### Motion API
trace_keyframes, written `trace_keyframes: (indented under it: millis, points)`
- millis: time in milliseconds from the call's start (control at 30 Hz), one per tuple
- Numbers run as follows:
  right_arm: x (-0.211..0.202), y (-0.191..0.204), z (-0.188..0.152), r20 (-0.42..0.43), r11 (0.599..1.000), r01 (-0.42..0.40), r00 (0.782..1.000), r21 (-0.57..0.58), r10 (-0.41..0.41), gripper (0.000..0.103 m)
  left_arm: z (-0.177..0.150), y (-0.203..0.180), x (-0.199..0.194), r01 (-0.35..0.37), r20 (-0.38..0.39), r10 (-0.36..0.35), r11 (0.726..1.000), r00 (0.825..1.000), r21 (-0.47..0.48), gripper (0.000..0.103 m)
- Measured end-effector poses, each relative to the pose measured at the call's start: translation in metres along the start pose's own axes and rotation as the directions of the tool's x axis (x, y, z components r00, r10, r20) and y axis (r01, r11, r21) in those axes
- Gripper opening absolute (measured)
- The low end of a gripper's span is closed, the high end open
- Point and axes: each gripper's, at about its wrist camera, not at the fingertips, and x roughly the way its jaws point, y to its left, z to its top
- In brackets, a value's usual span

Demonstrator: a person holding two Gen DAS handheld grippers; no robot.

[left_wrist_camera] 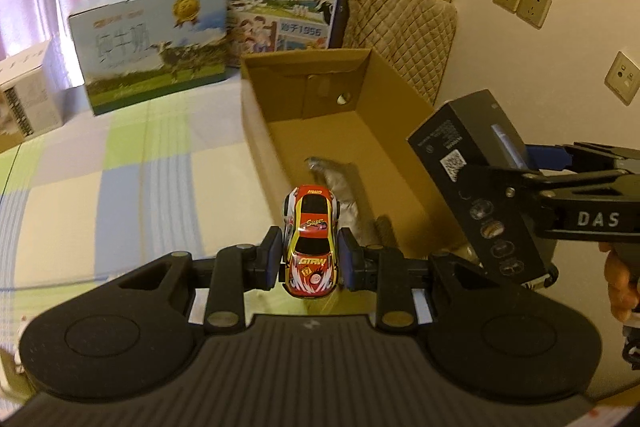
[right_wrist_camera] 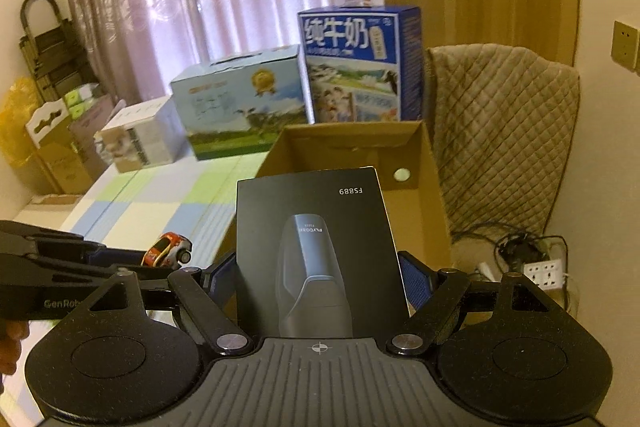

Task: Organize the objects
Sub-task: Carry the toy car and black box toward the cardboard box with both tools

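You are working over a tabletop [left_wrist_camera: 100, 187] covered in a pastel checked cloth, and the open cardboard box [left_wrist_camera: 400, 115] is sitting on it at the right with its mouth facing up, which makes it the likely collecting place for loose items; a crumpled silvery wrapper [left_wrist_camera: 340, 187] is already lying on its floor. Two milk cartons [left_wrist_camera: 152, 39] are standing at the far edge, out of the way. With your right gripper [right_wrist_camera: 320, 283] you are carrying the black product box [right_wrist_camera: 316, 247], its jaws pressing against the two long sides so the printed face is looking up at the camera, and it is hanging tilted over the near right rim of the cardboard box, probably ready to go in. With your left gripper [left_wrist_camera: 310, 259] you are holding the toy car [left_wrist_camera: 312, 239], jaws closed on its flanks near the middle, nose toward the camera, just at the near left wall of the cardboard box. Gripping the flanks is keeping the wheels free and the car level for lowering.
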Motion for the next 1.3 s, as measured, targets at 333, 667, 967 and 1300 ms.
trace_keyframes:
  millis: [333, 667, 967, 1300]
  points:
    - [0.043, -0.039, 0.017, -0.036, 0.999, 0.038, 0.999, 0.024, -0.038, 0.078, 0.038, -0.016, 0.044, 0.005, 0.002, -0.005, 1.0, 1.0, -0.005, 0.025]
    - [0.085, -0.061, 0.019, -0.097, 0.998, 0.044, 0.995, 0.049, -0.039, 0.078, 0.054, -0.021, 0.088, -0.012, -0.043, 0.011, 1.0, 0.999, -0.014, 0.025]
    - [0.115, -0.061, 0.022, -0.137, 0.997, 0.07, 0.988, 0.014, -0.068, 0.078, 0.061, -0.015, 0.116, -0.033, -0.081, 0.031, 0.999, 0.996, -0.025, 0.025]
    - [0.132, -0.06, 0.026, -0.154, 0.994, 0.104, 0.982, -0.028, -0.107, 0.078, 0.065, -0.009, 0.133, -0.034, -0.102, 0.03, 0.999, 0.994, -0.036, 0.025]
